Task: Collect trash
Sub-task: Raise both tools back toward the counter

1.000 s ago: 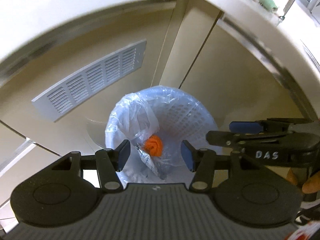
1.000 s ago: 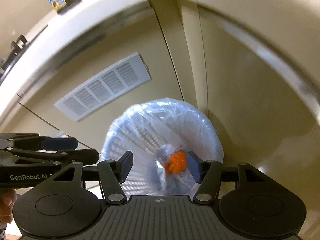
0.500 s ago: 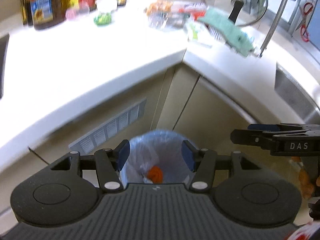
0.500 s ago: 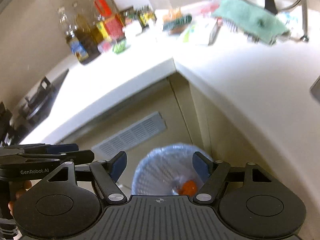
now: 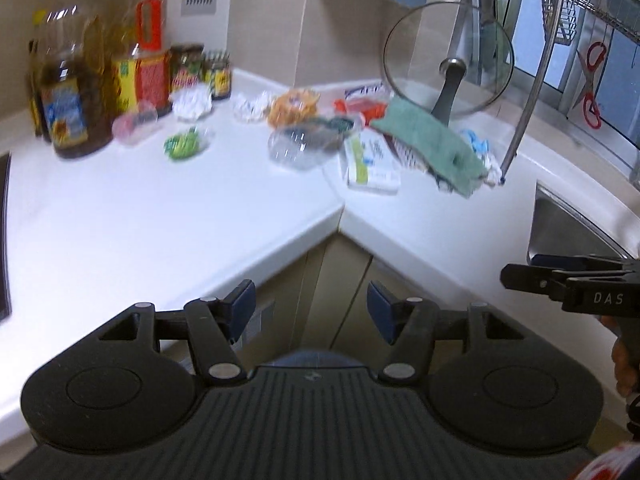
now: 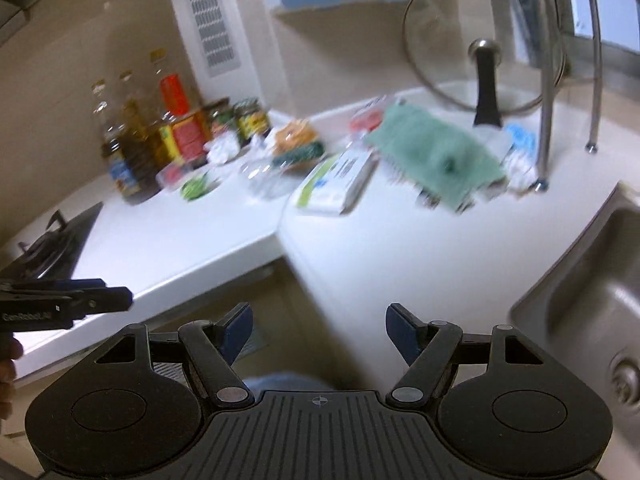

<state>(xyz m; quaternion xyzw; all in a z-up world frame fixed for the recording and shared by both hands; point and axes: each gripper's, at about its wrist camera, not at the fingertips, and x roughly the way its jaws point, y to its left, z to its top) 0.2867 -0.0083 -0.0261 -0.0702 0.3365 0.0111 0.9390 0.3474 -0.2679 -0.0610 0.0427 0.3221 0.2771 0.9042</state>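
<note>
Trash lies along the back of the white corner counter (image 5: 168,216): crumpled white paper (image 5: 192,102), an orange wrapper (image 5: 294,106), a clear plastic container (image 5: 300,142), a green wrapper (image 5: 184,144) and a white-and-green box (image 5: 370,158). My left gripper (image 5: 311,304) hangs in front of the counter's inner corner; its jaws are opening with nothing between them. My right gripper (image 6: 318,328) stands open and empty just to its right, over the counter edge. A sliver of the blue-bagged bin (image 6: 280,382) shows below it. Each gripper appears at the side of the other's view.
Oil bottles (image 5: 68,92) and jars (image 5: 218,74) stand at the back left. A green cloth (image 5: 432,144), a glass lid (image 5: 448,56) and a rack pole (image 5: 524,112) are at the back right. A steel sink (image 6: 592,300) lies right, a stove (image 6: 52,240) left.
Both grippers rose from over the bin, where orange trash lies in the bag, to counter height and tilted up. The bin dropped out of sight. The right gripper's jaws widened.
</note>
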